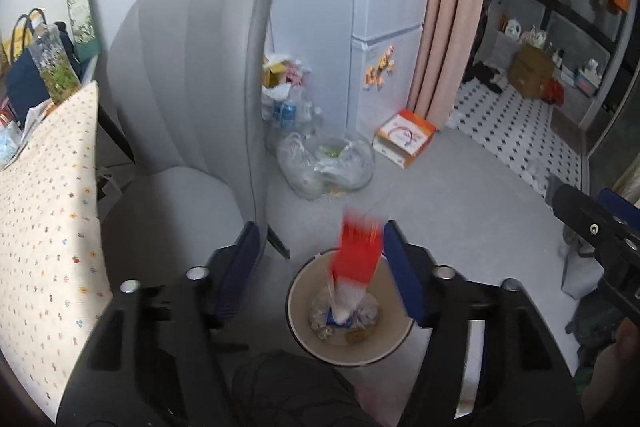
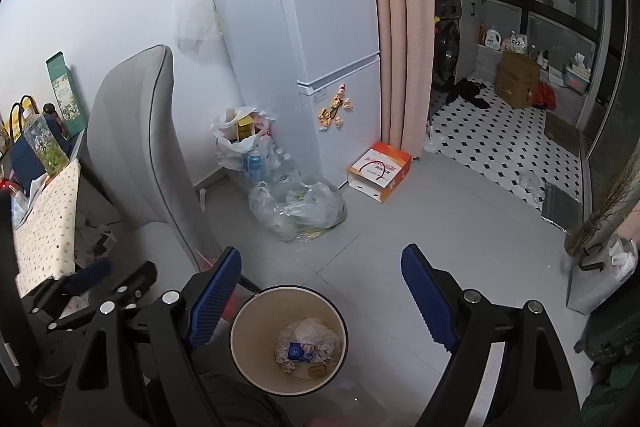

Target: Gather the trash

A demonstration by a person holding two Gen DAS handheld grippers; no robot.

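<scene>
Grey floor (image 2: 460, 227) w/ bin (image 1: 298, 291), red wrapper (image 1: 358, 251) blurred btwn released left gripper (image 1: 320, 267), right gripper (image 2: 320, 291) spread, empty.

two grippers, both pointing down

the left gripper (image 1: 320, 267) tips down toward the floor with its blue fingers (image 1: 402, 275) spread apart. the right gripper (image 2: 324, 291) tips down too, jaws wide, with nothing between them.

A motion-blurred red-and-white wrapper (image 1: 358, 259) hides bin (image 1: 298, 301) contents.
</scene>
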